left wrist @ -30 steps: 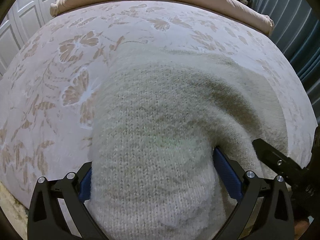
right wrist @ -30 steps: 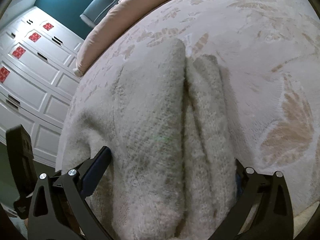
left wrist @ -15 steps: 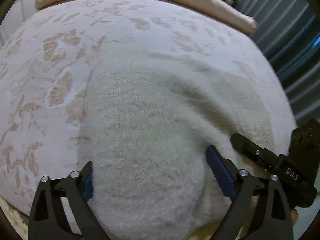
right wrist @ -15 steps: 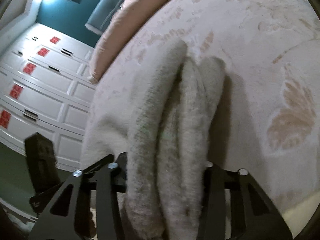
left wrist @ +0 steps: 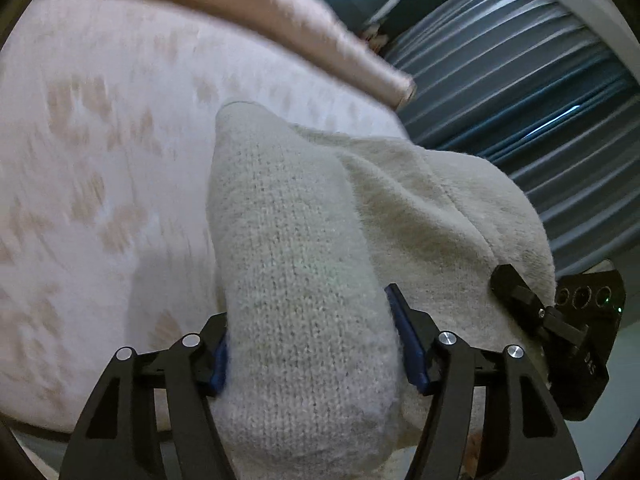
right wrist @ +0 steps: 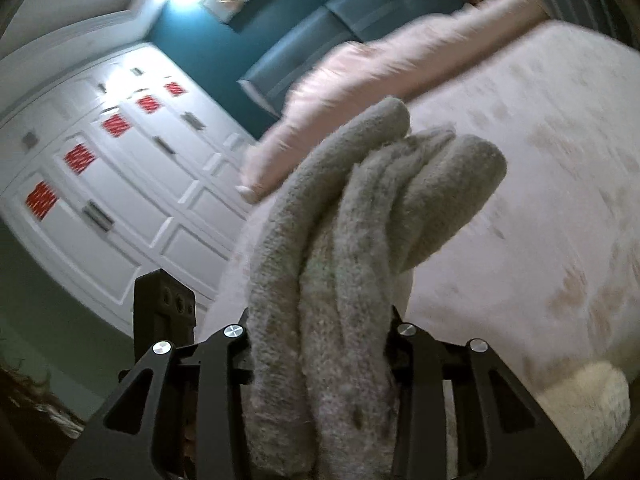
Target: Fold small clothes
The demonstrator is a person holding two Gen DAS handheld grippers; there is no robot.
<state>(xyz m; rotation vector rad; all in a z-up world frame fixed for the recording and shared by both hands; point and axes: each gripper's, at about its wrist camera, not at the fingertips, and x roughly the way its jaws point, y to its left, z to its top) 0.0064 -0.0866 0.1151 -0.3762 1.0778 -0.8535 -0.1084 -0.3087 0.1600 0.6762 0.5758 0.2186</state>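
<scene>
Left claw [left wrist: 308,344] clenched on cream knit sweater [left wrist: 304,280], lifted above floral bed [left wrist: 100,160]. Right claw [right wrist: 318,344] clamped on bunched folds. Mid-fold, apparently; next, carrying gathered edge over and laying it flat.

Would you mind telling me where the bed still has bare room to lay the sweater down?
Bare bedspread lies left of the sweater, up to the pink pillow; more on its right side. The near edge is crowded by both claws.

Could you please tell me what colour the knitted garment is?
Cream, off-white: the knitted garment shows best in the left wrist view.
</scene>
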